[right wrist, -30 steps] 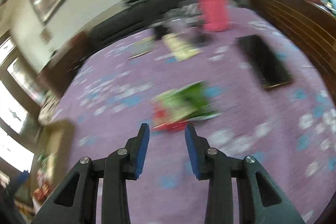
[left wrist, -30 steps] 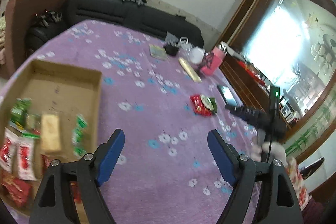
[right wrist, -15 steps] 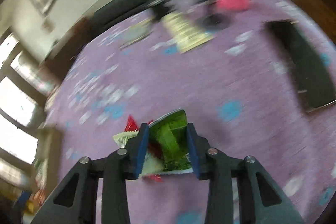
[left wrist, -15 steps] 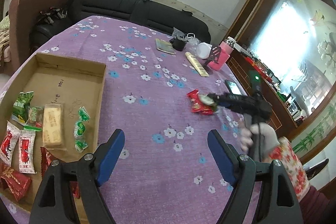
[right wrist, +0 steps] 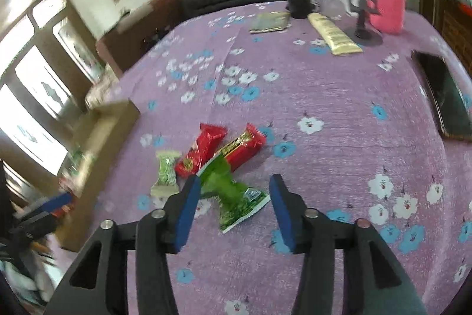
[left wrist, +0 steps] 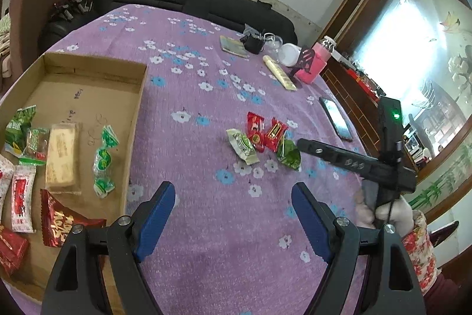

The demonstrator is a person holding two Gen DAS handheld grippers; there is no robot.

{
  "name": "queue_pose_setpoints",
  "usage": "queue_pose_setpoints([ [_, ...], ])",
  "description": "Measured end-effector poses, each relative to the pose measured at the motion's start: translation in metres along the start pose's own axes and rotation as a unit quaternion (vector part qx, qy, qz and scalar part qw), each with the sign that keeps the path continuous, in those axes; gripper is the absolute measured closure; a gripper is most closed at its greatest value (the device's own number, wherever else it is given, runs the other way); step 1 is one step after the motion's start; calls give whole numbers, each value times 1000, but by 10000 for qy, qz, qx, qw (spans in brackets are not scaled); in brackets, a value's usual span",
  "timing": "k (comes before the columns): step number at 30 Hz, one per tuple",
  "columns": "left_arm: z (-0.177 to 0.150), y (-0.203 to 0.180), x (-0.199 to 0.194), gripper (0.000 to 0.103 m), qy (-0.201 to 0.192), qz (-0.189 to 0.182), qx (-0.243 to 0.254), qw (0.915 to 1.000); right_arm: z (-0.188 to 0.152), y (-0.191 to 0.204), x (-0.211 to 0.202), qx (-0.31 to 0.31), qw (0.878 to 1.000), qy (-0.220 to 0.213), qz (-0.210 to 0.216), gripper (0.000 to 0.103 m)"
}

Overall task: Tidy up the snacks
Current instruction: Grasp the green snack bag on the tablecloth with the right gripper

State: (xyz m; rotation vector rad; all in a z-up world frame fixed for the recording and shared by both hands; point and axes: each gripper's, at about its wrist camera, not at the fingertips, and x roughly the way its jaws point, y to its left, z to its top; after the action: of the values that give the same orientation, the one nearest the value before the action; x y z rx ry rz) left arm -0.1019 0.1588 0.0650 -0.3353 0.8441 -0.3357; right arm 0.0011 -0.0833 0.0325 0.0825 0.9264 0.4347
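Note:
A small pile of snacks lies on the purple flowered cloth: a dark green packet (right wrist: 233, 194) (left wrist: 289, 154), two red packets (right wrist: 203, 149) (left wrist: 255, 130), and a pale green packet (right wrist: 165, 170) (left wrist: 242, 143). My right gripper (right wrist: 234, 188) is open, its jaws on either side of the dark green packet, which lies on the cloth. My left gripper (left wrist: 233, 207) is open and empty above bare cloth. A cardboard box (left wrist: 88, 70) at the left holds several snacks, among them a tan bar (left wrist: 62, 155).
A black phone (left wrist: 336, 117) (right wrist: 445, 96) lies right of the pile. At the far end stand a pink bottle (right wrist: 386, 5), a cream tube (right wrist: 333, 33), a black cup (right wrist: 299, 5) and a flat packet (right wrist: 270, 21). A dark sofa (left wrist: 191, 2) runs behind the table.
My right gripper held the dark green packet half a second ago; its jaws have since opened and pulled back, leaving the packet on the cloth. The left view has drawn back slightly.

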Motion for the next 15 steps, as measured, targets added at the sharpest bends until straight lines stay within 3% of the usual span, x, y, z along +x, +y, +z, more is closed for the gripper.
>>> queue_pose_setpoints([
  [5, -1, -6, 7, 19, 96, 81, 116, 9999, -6, 14, 16, -431, 9986, -200, -224, 51],
  [8, 1, -11, 14, 19, 161, 124, 211, 9996, -6, 12, 24, -340, 9994, -83, 58, 59],
  [9, 2, -14, 18, 19, 186, 144, 253, 9994, -8, 11, 26, -348, 9993, -46, 86, 66],
  [15, 14, -25, 54, 19, 372, 270, 439, 9980, -14, 9, 28, -233, 9995, -133, 151, 68],
])
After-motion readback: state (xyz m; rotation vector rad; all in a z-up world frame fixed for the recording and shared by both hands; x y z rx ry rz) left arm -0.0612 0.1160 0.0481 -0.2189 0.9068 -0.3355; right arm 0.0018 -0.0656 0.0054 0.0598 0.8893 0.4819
